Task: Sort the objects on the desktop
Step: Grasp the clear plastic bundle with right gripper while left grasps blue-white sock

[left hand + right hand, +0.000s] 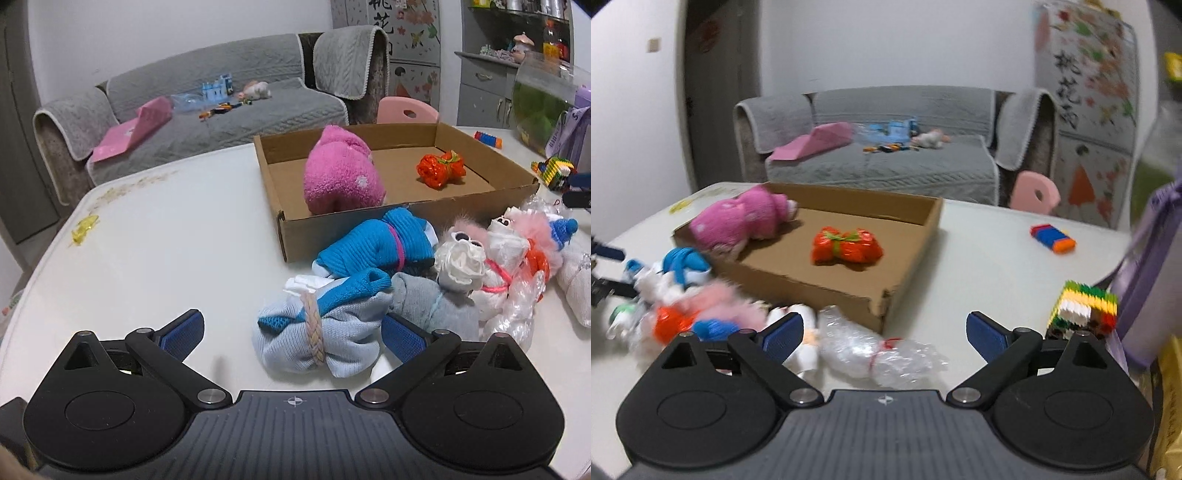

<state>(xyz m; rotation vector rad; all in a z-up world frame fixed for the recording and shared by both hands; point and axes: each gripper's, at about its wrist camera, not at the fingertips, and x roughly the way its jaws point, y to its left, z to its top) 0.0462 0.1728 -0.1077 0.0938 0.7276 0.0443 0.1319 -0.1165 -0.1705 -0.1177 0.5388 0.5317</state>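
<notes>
Two bundles in the box, more beside it

Your cardboard box [406, 216] holds two bundles: one pink fluffy bundle [341, 177] on the left and one orange shiny bundle [439, 170] on the right. Your left claw [291, 334] is spread wide, holding nothing; the pale blue sock bundle [321, 332] lies on the white table [166, 240] between its pads, nearer the right one. Your right claw [884, 334] is wide apart too, gripping nothing. One clear plastic bundle [882, 354] lies between its pads. One colourful brick block [1082, 310] sits just right of it.
</notes>
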